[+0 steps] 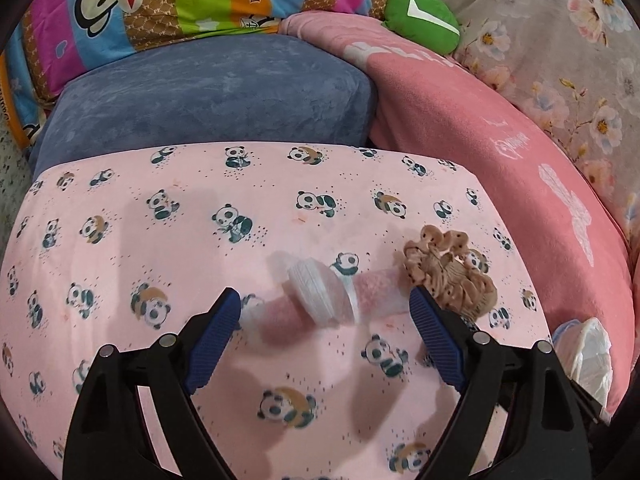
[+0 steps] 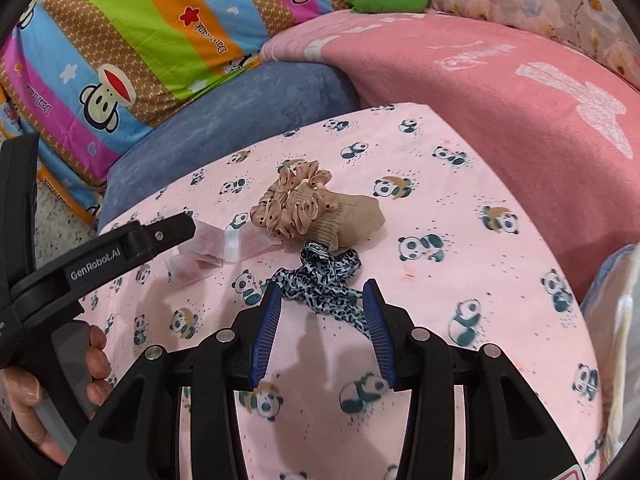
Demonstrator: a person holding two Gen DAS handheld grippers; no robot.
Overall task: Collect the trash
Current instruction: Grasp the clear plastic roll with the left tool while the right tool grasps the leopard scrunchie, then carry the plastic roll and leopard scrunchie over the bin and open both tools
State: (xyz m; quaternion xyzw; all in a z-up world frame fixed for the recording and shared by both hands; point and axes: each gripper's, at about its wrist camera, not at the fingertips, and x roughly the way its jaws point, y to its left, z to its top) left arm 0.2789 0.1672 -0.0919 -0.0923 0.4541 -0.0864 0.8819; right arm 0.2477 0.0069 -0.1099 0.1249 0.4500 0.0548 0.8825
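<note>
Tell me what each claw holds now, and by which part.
Nothing. The left claw is open around the wrapper; the right claw is open at the ribbon.

We are reading "GenRobot.AI" in pale letters on the black arm of the left gripper [image 2: 132,258], as it is showing in the right wrist view. On the striped monkey-print quilt [image 2: 132,40] we are making out words printed upside down, seemingly "Dan Frank" or close to it, and the left wrist view is showing the same quilt [image 1: 160,4] with a cut-off "Dan…ank". The white lettering on the pink blanket [image 2: 500,92] is staying too faint for us to read.
</note>
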